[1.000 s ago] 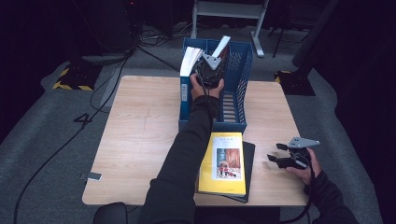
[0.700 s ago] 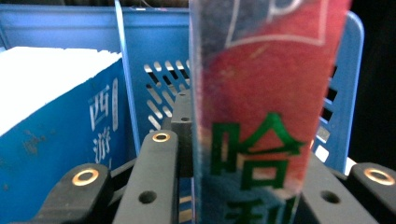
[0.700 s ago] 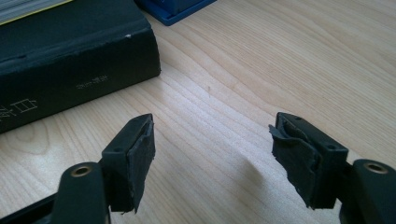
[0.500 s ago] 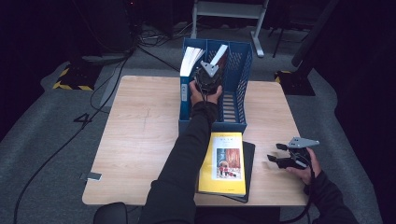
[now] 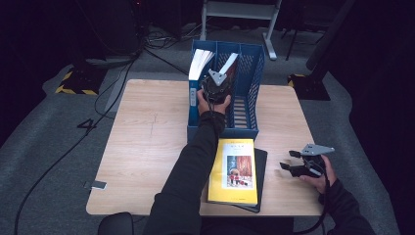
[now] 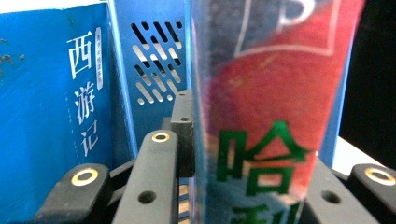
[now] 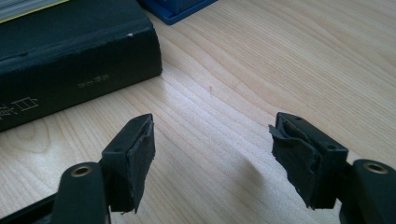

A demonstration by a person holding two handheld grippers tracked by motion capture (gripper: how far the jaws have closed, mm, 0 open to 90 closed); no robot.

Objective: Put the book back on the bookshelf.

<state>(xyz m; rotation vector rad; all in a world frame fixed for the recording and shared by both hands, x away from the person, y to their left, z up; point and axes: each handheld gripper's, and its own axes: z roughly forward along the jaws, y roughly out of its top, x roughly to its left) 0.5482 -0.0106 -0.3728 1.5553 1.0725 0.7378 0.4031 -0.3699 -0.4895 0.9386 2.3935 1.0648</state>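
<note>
Filling the middle of the high view, the pale wooden table (image 5: 142, 147) sat on grey carpet (image 5: 49, 147) in a dark room, with black cables (image 5: 105, 93) trailing off its upper-left corner and a white frame's legs (image 5: 266, 29) at the top edge. Wide bare wood lay across the left half of the tabletop, and a narrower bare strip ran down the right side. A blue file rack (image 5: 254, 88) stood at the table's far edge, upper centre of the frame, with a blue book (image 5: 195, 83) upright in its left slot. Low in the frame, near the table's front edge, a yellow book (image 5: 235, 169) lay on a black book (image 5: 261, 171). The left gripper (image 5: 215, 88) pinched a red book (image 6: 280, 93) by its spine, holding it tilted inside the rack just right of the blue book. At the lower right, the right gripper (image 5: 288, 164) rested just over the wood with its jaws spread and nothing between them, the black book's spine near its left jaw in the right gripper view.
</note>
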